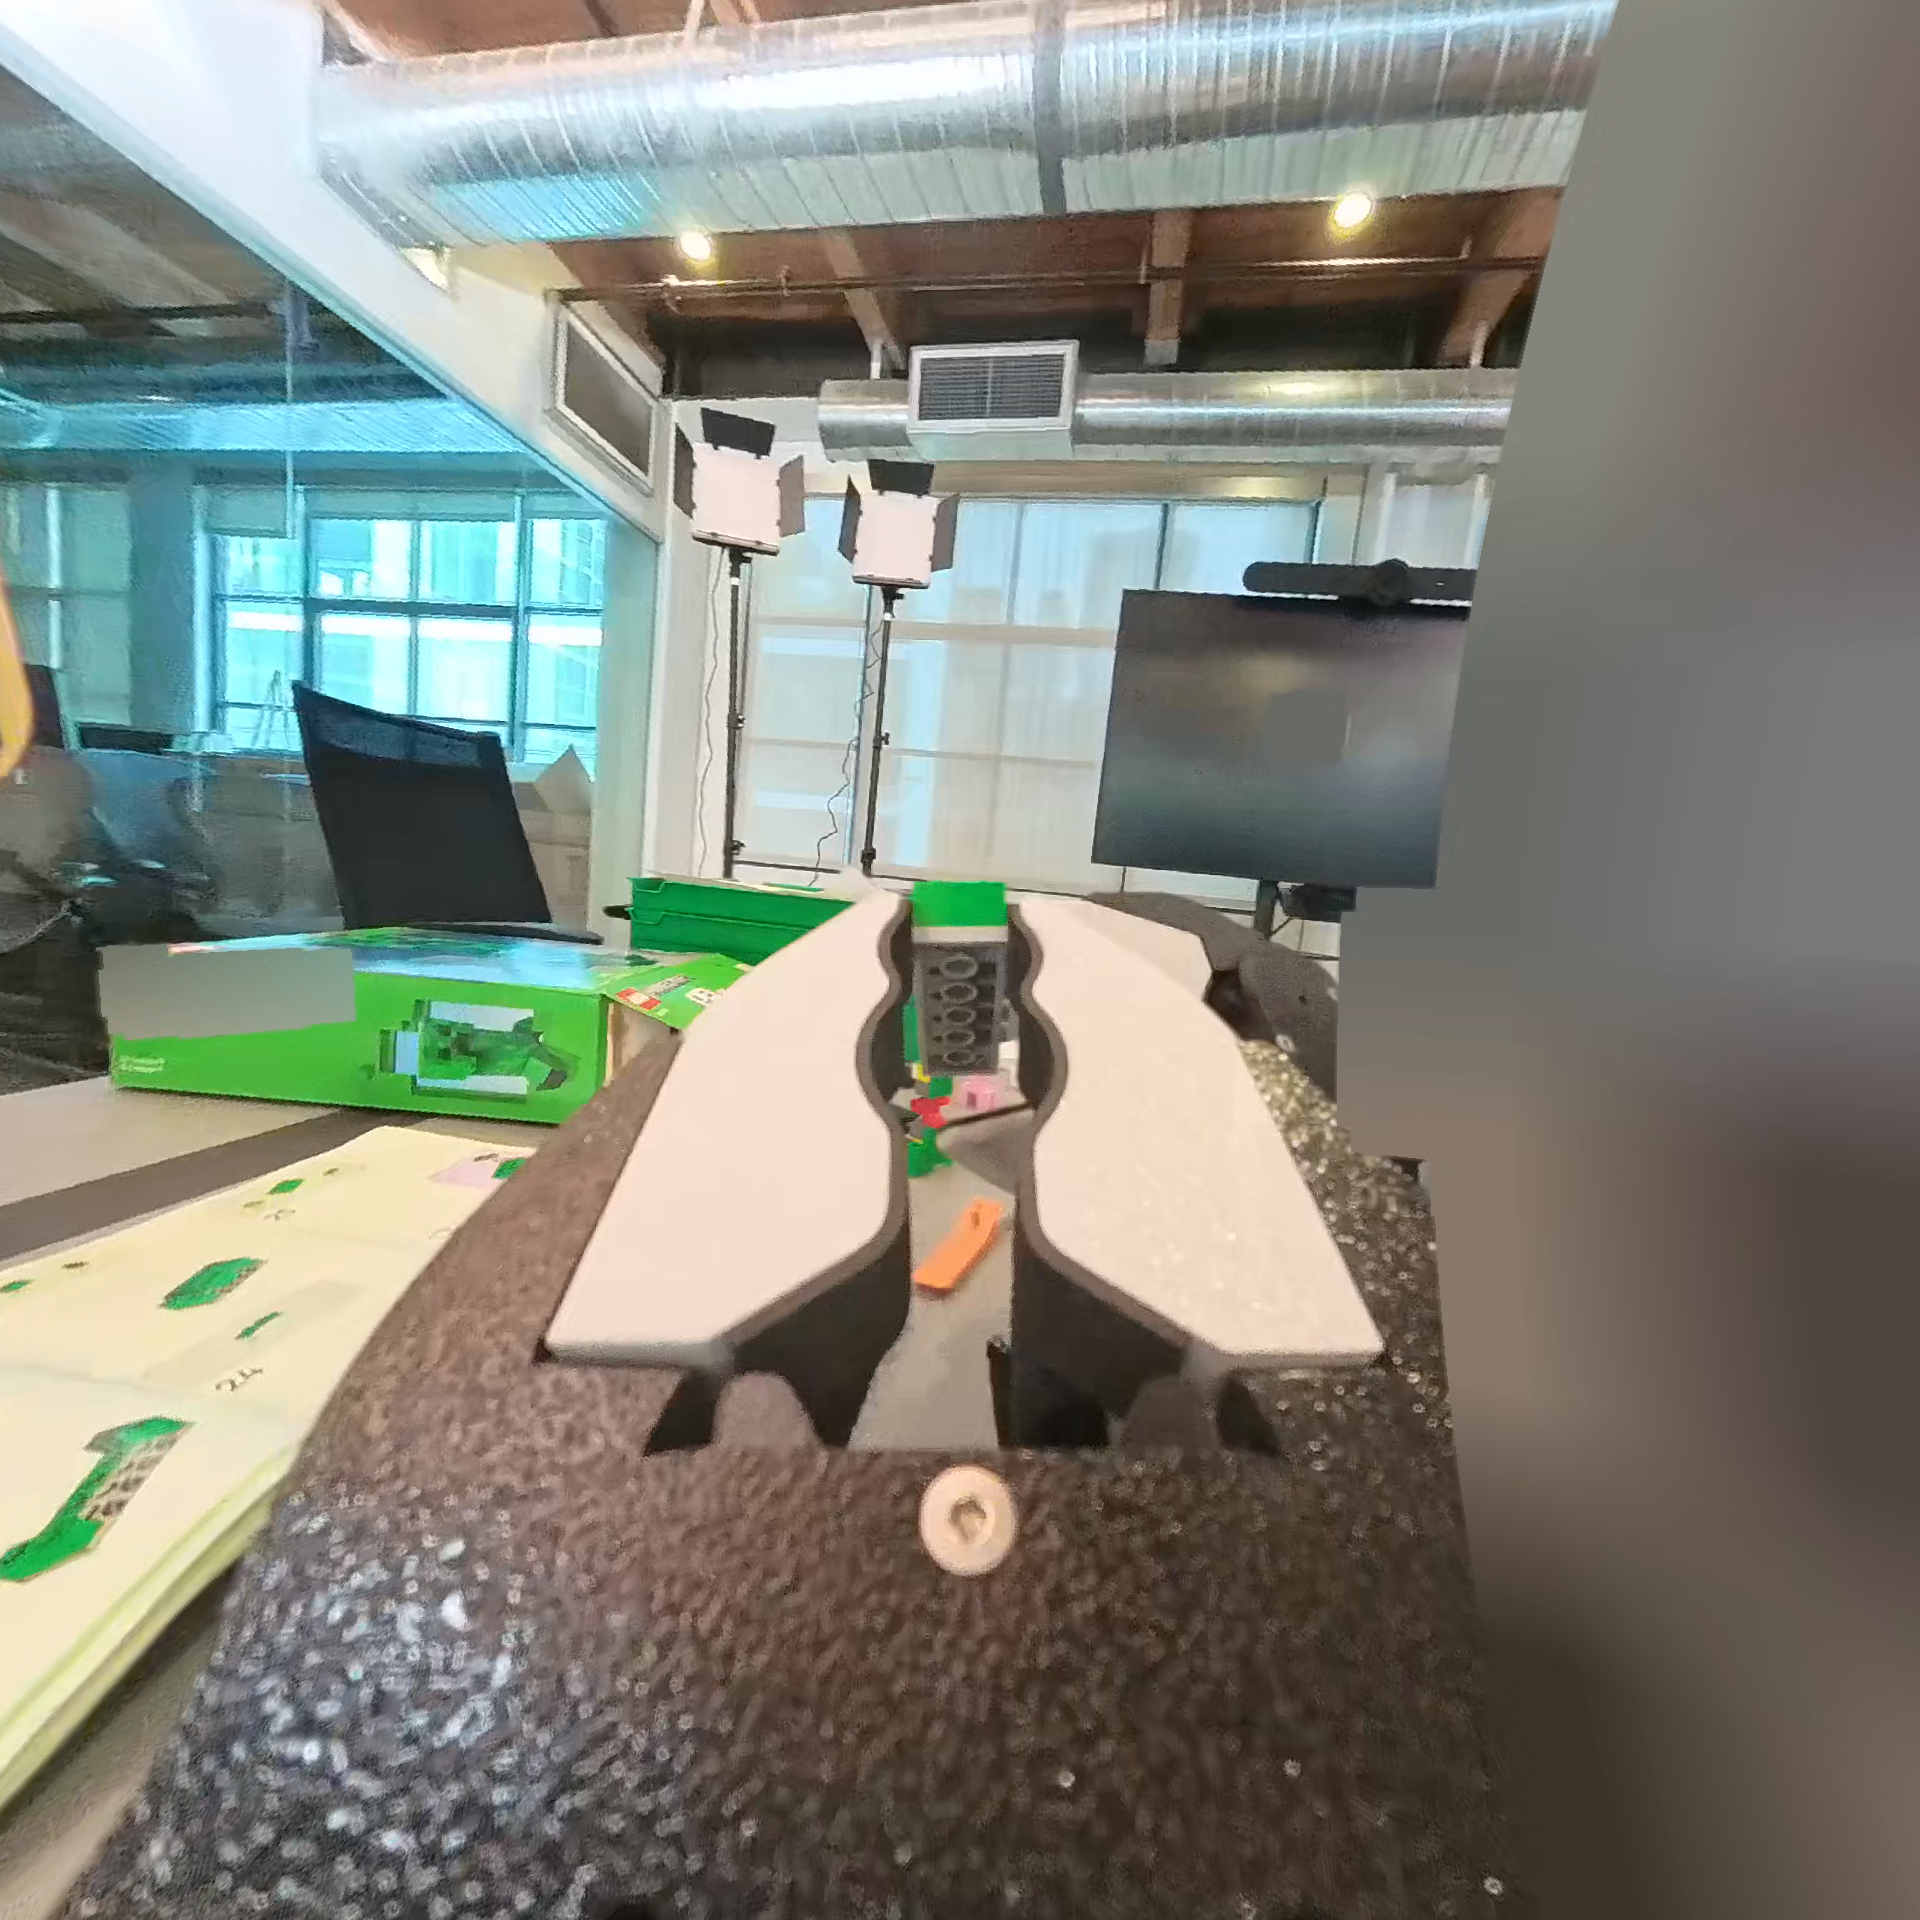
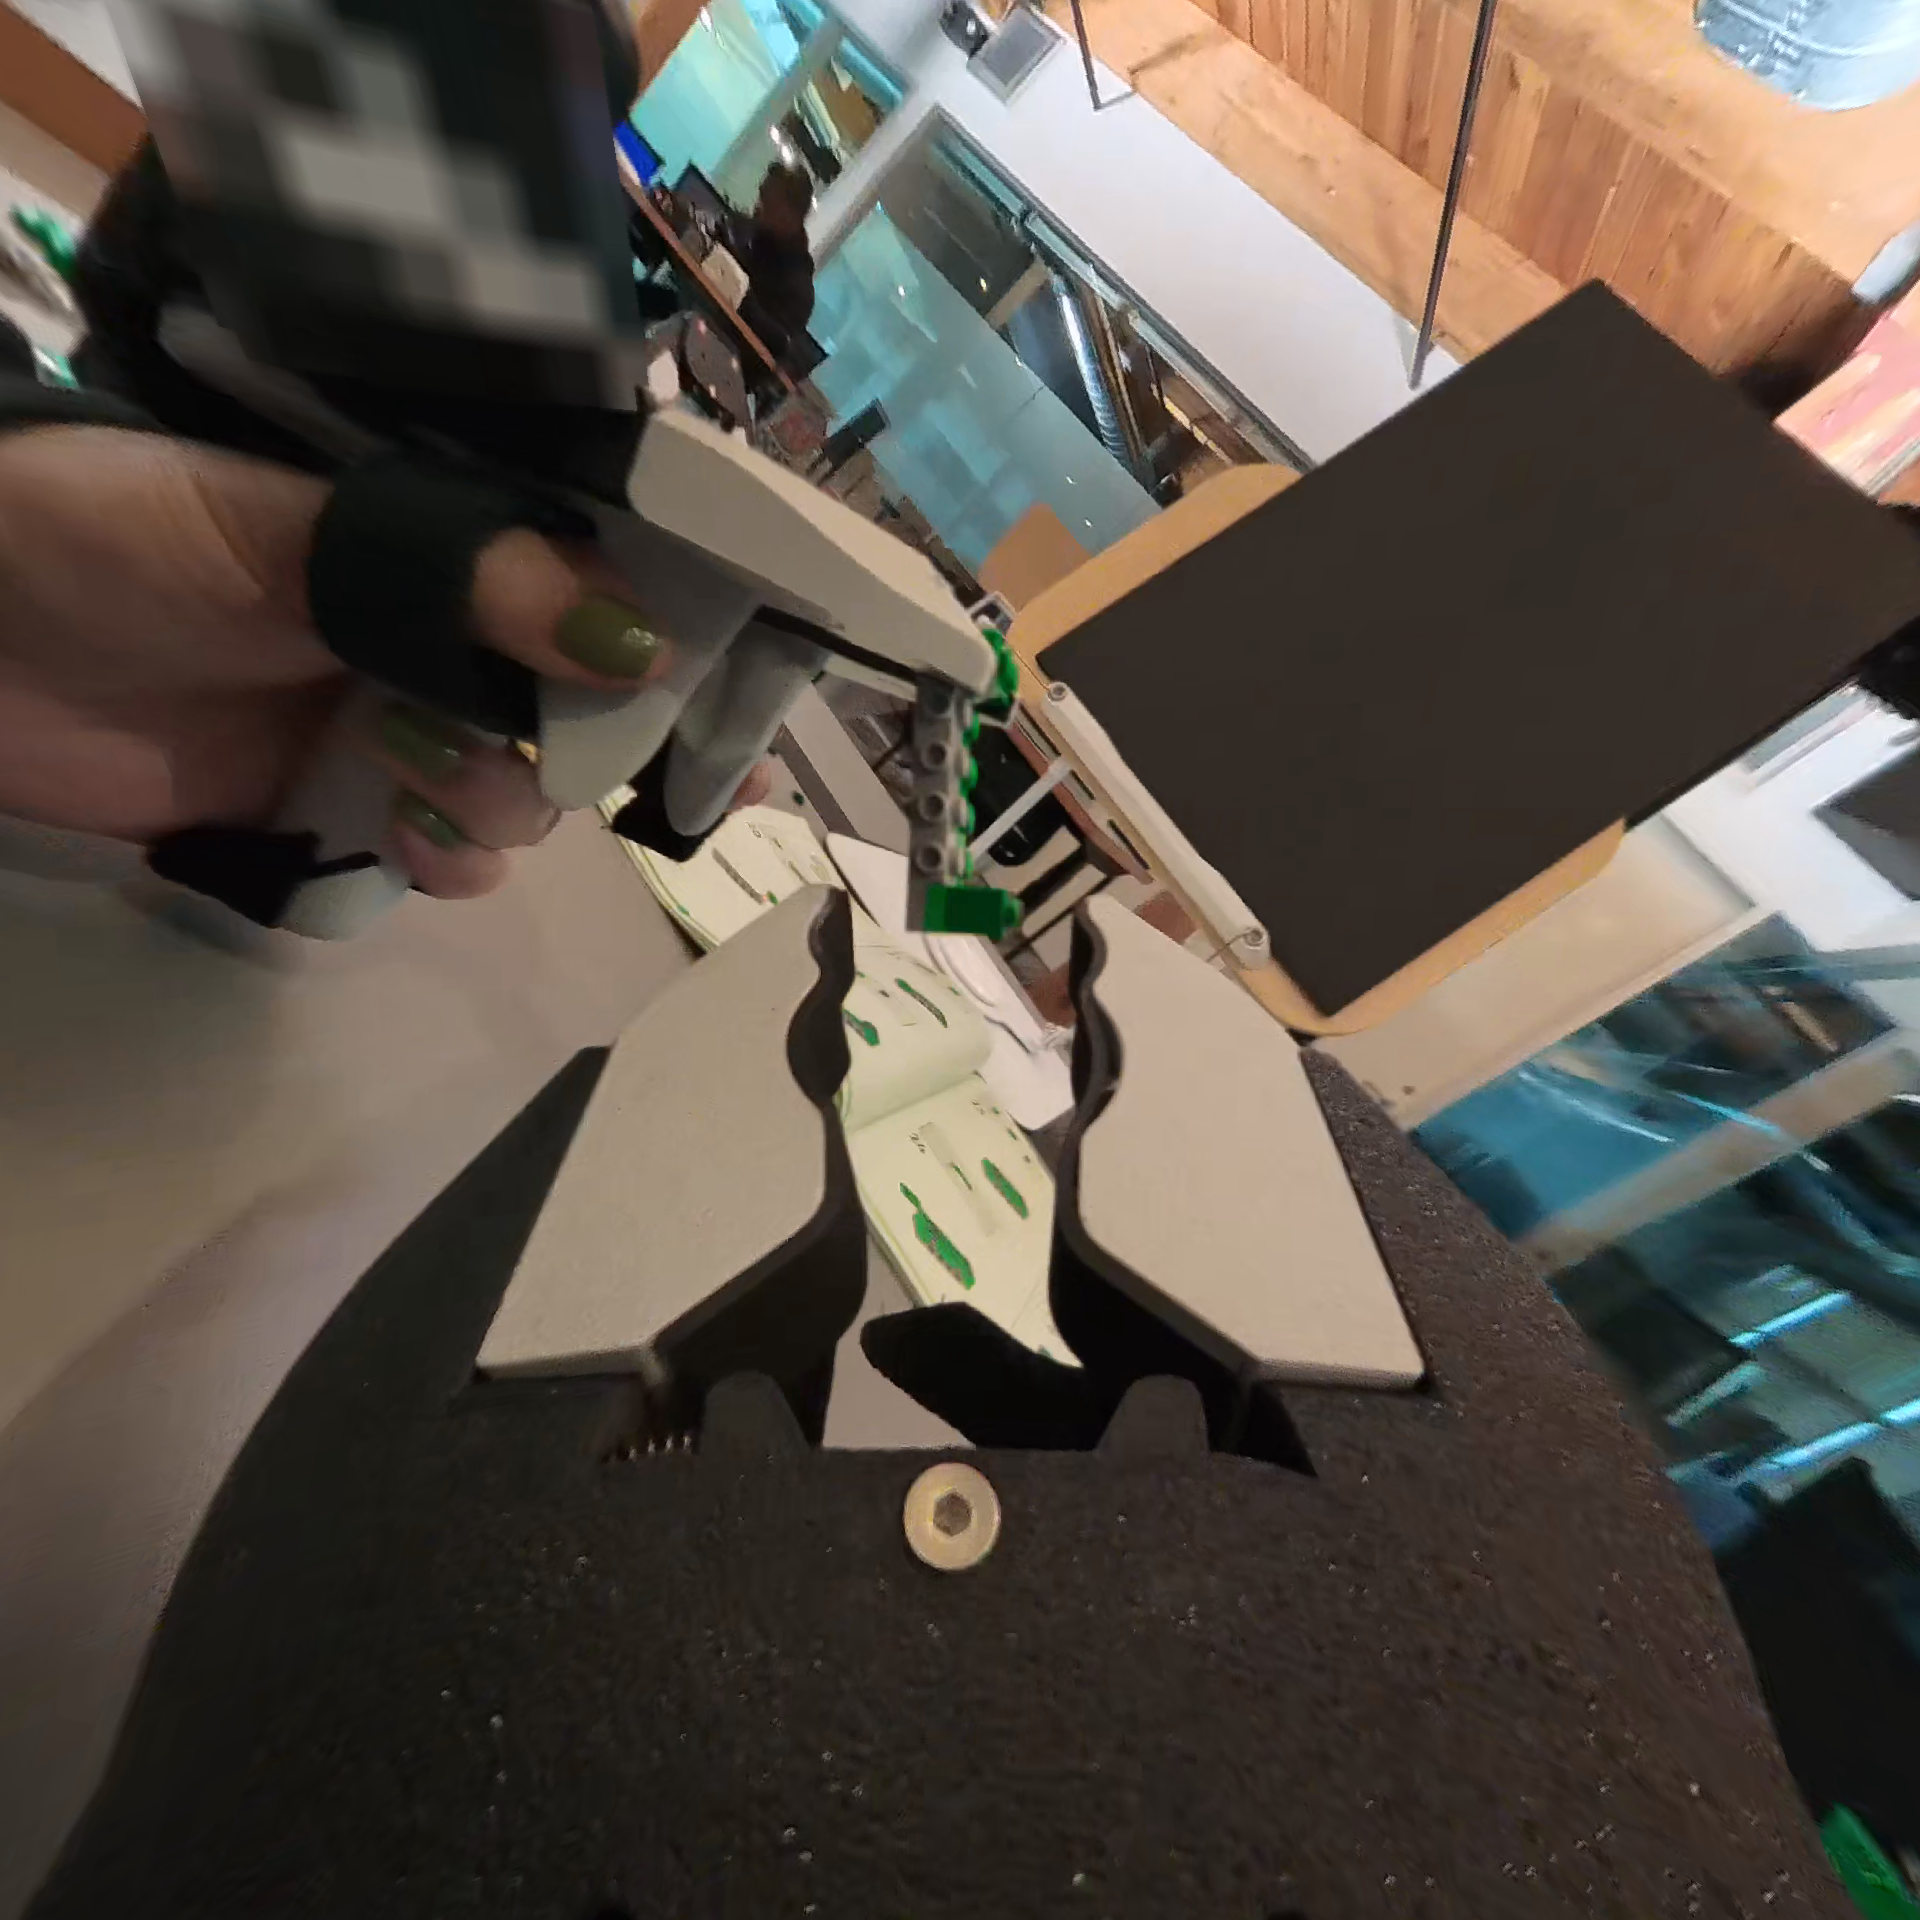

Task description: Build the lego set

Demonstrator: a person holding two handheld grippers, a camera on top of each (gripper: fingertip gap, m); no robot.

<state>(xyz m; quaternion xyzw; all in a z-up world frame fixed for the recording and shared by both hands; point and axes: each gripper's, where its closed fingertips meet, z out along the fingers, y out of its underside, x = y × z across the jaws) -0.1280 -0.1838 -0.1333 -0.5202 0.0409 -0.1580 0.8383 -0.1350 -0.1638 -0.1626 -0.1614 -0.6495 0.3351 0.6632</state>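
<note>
My left gripper [image 1: 958, 920] is shut on a small lego assembly [image 1: 956, 1003], a grey plate with a green brick on top, and holds it up in the air. In the right wrist view the left gripper [image 2: 982, 675] comes in from the upper left, held by a gloved hand [image 2: 260, 644]. The grey and green assembly [image 2: 940, 800] hangs down from it. My right gripper [image 2: 961, 925] is open and empty. The green brick [image 2: 961, 909] at the assembly's lower end sits level with the gap between its fingertips. I cannot tell how far apart they are in depth.
An open instruction booklet [image 1: 156, 1351] lies on the table, seen also below the right gripper [image 2: 935, 1143]. A green lego box [image 1: 364, 1029], an orange brick separator [image 1: 961, 1242], small loose pieces [image 1: 935, 1127] and a green tray [image 1: 727, 914] lie beyond. A dark screen [image 1: 1278, 727] stands behind. The grippers are tip to tip, or close to it.
</note>
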